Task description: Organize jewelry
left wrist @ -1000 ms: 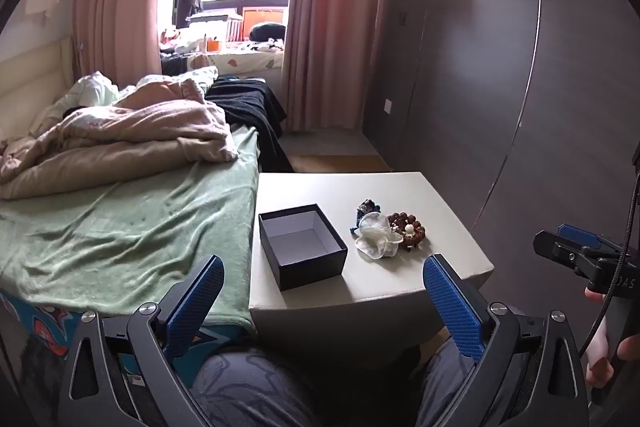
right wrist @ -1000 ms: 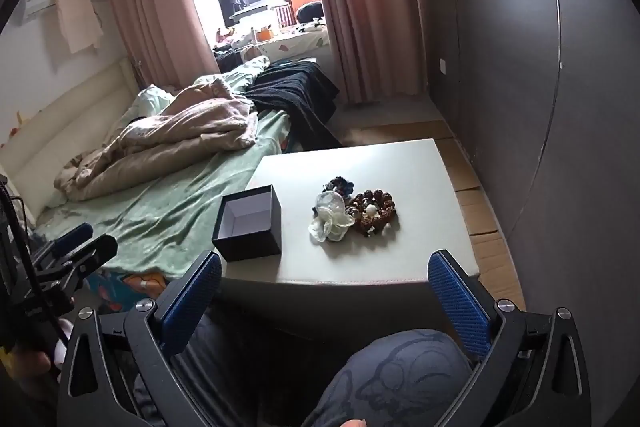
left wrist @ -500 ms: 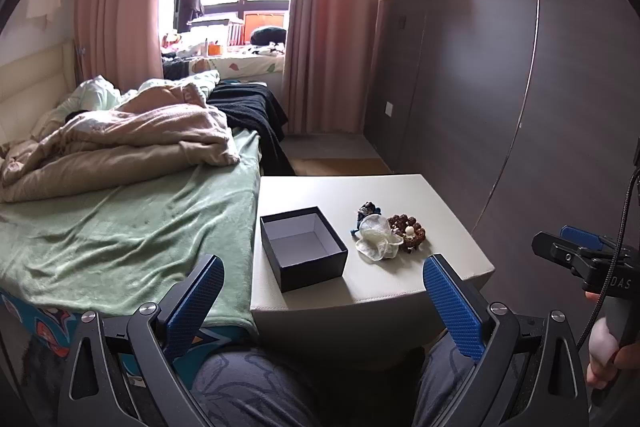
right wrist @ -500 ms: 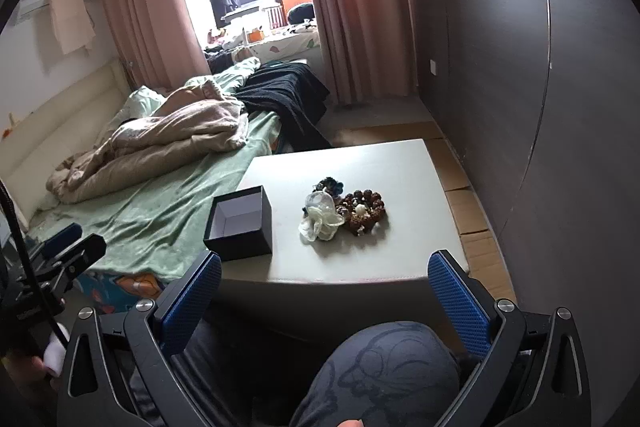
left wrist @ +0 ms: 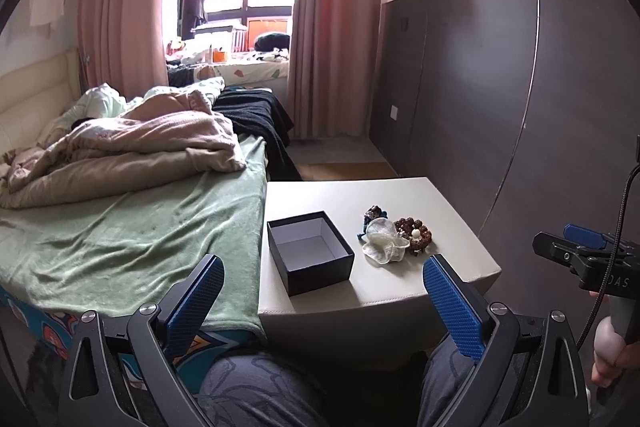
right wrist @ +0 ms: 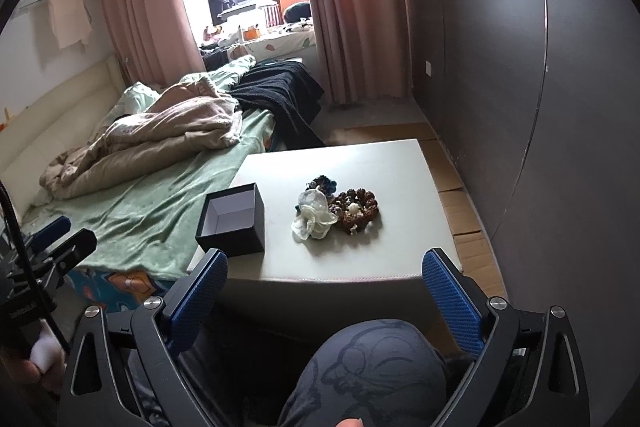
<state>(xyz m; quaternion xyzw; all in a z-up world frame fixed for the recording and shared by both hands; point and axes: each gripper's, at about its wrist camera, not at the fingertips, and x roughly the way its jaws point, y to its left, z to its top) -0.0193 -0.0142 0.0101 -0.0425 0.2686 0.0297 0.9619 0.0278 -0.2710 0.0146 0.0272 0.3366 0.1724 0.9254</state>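
You raised right gripper (right wrist: pixel 322 291) nearer brown bead bracelet (right wrist: pixel 356 210); left gripper (left wrist: pixel 322 291) barely moved. Both jaws wide, empty. Black square box (left wrist: pixel 310 251) unfilled.

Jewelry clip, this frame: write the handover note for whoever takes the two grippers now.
Left gripper: open, empty, held short of the table's near edge.
Right gripper: open, empty, also short of the table.
Black box: lidless and empty, on the white table, on the bed side.
Beside it, apart from the box: white sheer scrunchie, brown bead bracelet touching it, dark blue piece behind them.
Done: nothing boxed.
Left: move all three pieces into the box.
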